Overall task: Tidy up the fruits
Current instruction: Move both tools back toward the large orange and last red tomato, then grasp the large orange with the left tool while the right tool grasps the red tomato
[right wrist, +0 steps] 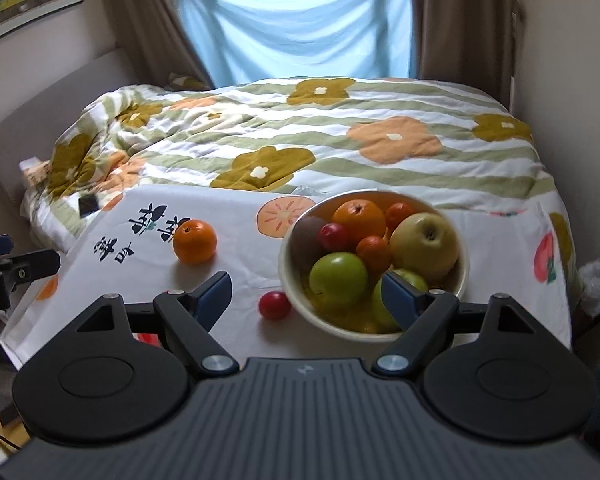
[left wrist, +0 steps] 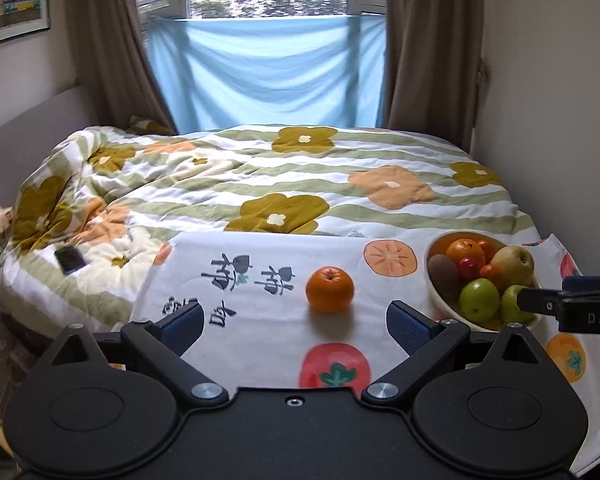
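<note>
An orange point(left wrist: 329, 289) lies loose on the white printed cloth point(left wrist: 260, 264), just ahead of my open, empty left gripper point(left wrist: 296, 320). It also shows in the right wrist view point(right wrist: 194, 240). A cream bowl point(right wrist: 300, 304) holds several fruits: green apples point(right wrist: 338, 278), a yellow apple point(right wrist: 424, 246), oranges, a kiwi and a small red fruit. A small red fruit point(right wrist: 275, 305) lies on the cloth just left of the bowl. My right gripper point(right wrist: 306, 292) is open and empty, with its right finger over the bowl's near rim. The bowl point(left wrist: 434, 296) sits right of the left gripper.
The cloth covers a small table in front of a bed with a flowered quilt point(left wrist: 260, 184). A phone point(left wrist: 70, 259) lies on the quilt at left. Walls stand close on the right. The other gripper shows at each view's edge point(left wrist: 572, 304) point(right wrist: 4, 276).
</note>
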`<state>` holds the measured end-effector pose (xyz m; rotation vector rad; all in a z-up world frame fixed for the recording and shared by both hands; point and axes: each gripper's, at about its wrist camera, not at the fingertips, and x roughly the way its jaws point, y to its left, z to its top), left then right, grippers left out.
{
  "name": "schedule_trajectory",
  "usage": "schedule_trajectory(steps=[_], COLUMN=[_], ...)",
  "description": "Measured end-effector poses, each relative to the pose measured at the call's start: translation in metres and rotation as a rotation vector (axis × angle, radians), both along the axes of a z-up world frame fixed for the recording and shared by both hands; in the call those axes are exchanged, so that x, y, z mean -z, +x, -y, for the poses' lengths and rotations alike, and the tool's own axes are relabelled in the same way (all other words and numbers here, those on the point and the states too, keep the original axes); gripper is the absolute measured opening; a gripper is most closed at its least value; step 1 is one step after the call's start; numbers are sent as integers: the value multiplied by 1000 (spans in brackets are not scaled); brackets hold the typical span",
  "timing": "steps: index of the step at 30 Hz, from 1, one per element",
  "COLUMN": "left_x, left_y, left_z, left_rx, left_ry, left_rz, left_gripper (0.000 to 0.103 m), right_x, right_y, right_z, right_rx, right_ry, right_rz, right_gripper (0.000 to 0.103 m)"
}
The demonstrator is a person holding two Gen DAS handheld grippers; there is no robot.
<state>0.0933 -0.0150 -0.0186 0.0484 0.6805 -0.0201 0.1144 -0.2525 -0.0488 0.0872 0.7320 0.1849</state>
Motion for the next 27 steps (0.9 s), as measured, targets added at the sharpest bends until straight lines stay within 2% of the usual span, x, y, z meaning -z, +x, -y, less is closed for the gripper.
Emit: schedule_trajectory(steps=[3, 5, 12, 22, 24, 27], left_x=[5, 11, 45, 91, 100, 110], left_y=[16, 28, 75, 134, 145, 156], left_z=[-13, -20, -24, -13, -10, -4], left_rx=[69, 125, 324, 525, 556, 596], left_ry=[16, 30, 97, 80, 70, 81], left_rz=[-8, -23, -63, -132, -157, -175], left_gripper=[100, 100, 101, 99, 93, 90], right_x=[9, 18, 53, 86, 92, 98], right_y=[1, -1, 3, 21, 25, 28], right_z=[-15, -24, -52, -69, -71, -73], right_rx=[50, 101, 237, 359, 367, 381], right_ry=[-7, -7, 10, 2, -15, -28], right_rz=[-23, -38, -94, -145, -157, -163], right_gripper=[98, 103, 103, 103, 103, 103])
